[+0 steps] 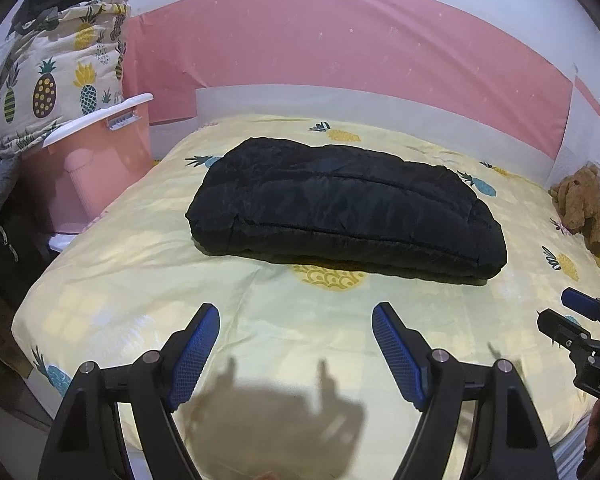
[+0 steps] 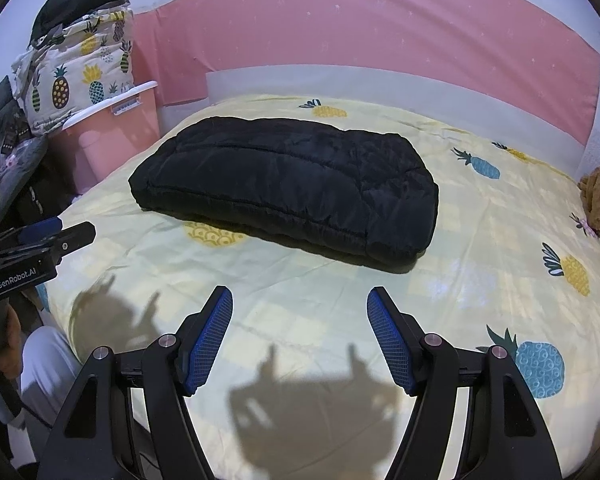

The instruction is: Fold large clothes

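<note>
Nearest to us, at six o'clock in each wrist view, our two claws hover above the bed with nothing in them. The left gripper [image 1: 296, 320] has its blue-padded fingers spread wide apart, and the right gripper [image 2: 300, 302] is spread just the same. Their shadows fall on the yellow pineapple-print bedsheet [image 1: 140, 264] below, so neither one touches the cloth.

Further out, toward twelve o'clock, the black padded jacket [image 1: 340, 208] lies in the middle of the bed, well apart from both claws. It sits as a thick, tidy rectangular bundle with its stitched seams running across, and no sleeve or hood trails loose that we can see.

We judge the folding of this jacket to be finished or nearly so; what may remain is a last pat, or carrying it off to a pile.

Beyond, at ten o'clock, a pink bin [image 1: 100, 152] stands beside the bed with a pineapple-print quilt [image 1: 60, 76] heaped on it. At three o'clock a brown stuffed toy [image 1: 580, 208] rests by the bed's edge. Farthest back runs the pink wall [image 1: 340, 40].
</note>
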`<state>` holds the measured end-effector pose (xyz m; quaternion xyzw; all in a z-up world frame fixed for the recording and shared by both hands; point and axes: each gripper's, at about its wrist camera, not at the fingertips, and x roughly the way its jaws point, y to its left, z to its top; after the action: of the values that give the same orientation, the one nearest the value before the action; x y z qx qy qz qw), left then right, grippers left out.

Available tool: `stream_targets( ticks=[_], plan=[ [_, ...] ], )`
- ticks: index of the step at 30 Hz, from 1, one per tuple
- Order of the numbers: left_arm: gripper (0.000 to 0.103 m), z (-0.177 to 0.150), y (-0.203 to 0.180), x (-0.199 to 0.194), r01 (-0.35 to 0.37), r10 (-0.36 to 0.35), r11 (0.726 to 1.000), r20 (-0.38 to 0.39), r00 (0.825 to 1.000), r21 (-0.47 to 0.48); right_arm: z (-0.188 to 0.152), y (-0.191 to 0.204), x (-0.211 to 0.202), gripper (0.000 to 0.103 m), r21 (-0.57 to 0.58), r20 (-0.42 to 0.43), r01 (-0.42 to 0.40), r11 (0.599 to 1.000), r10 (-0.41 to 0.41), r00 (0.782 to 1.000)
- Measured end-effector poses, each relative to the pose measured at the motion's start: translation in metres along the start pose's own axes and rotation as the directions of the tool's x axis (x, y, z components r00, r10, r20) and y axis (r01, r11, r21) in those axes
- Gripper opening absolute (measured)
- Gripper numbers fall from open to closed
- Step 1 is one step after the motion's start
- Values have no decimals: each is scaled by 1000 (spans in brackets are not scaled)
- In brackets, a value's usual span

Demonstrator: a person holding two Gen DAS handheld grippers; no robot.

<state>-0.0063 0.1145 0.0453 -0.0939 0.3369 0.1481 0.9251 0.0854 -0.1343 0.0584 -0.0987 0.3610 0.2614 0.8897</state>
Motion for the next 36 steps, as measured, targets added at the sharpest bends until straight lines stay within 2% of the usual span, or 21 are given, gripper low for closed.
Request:
stream_targets(
  ticks=[36],
  plan=[
    [78, -2, -5, 0, -10, 11, 1000, -13, 1000, 25, -1, -2, -5, 70, 5, 11, 2, 1000, -2, 1000]
  ],
)
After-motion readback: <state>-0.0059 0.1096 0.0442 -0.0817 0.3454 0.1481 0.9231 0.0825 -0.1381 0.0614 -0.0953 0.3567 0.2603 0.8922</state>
